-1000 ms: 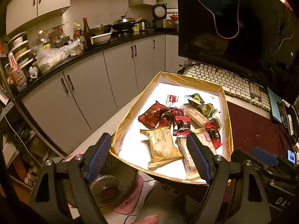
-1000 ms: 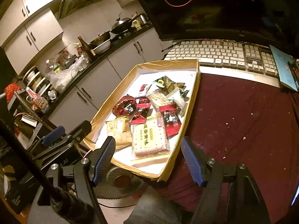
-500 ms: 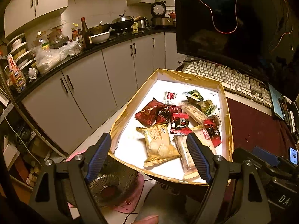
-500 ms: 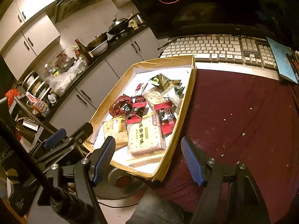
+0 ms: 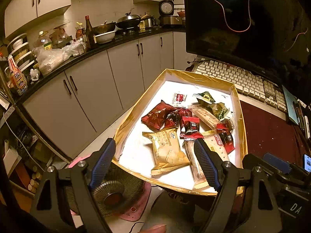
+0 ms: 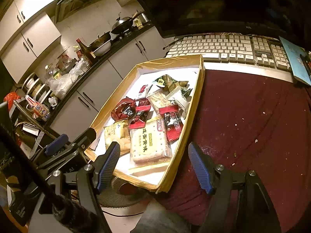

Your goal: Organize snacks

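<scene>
A gold-rimmed white box [image 5: 136, 114] [image 6: 196, 104] holds several snack packets: a gold cracker pack [image 5: 167, 151] [image 6: 116, 134], a large clear cracker pack [image 6: 149, 141], dark red packets [image 5: 157, 114] [image 6: 123, 110], red-black packets [image 5: 190, 126] [image 6: 173, 123] and green packets [image 5: 211, 103] [image 6: 169, 81]. My left gripper [image 5: 155, 163] is open and empty, held above the box's near edge. My right gripper [image 6: 153, 165] is open and empty, over the box's near right corner. The left gripper also shows in the right wrist view [image 6: 58, 145].
The box rests on a dark red table mat [image 6: 252, 120] with crumbs. A keyboard [image 6: 229, 48] and a dark monitor [image 5: 243, 19] stand behind it. A floor fan [image 5: 116, 196] sits below the box's near edge. Kitchen cabinets [image 5: 87, 89] with a cluttered counter lie to the left.
Both grippers have moved slightly nearer and lower toward the box, so the snacks appear a little larger. Both stay open. No snack has moved.
</scene>
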The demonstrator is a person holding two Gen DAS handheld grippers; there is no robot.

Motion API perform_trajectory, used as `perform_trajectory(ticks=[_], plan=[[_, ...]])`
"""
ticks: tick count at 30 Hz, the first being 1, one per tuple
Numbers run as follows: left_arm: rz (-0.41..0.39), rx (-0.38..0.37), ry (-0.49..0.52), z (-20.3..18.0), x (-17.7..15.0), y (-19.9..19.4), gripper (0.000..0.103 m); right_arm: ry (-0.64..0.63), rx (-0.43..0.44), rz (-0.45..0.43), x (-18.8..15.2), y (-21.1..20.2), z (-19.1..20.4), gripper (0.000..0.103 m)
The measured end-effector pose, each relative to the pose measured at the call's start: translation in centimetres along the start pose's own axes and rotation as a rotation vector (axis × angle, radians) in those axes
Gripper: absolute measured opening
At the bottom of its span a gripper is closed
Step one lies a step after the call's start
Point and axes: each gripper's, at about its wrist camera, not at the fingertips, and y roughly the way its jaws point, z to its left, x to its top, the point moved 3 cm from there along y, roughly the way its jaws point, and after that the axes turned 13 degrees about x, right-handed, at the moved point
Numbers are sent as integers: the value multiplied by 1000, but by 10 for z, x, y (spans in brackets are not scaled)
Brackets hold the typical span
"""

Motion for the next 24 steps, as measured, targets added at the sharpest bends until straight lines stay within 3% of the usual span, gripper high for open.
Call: perform_trajectory(ticks=[24], plan=[[-6,33,18,2,3,4,83,-33,-1,-6,7,3,7,73]])
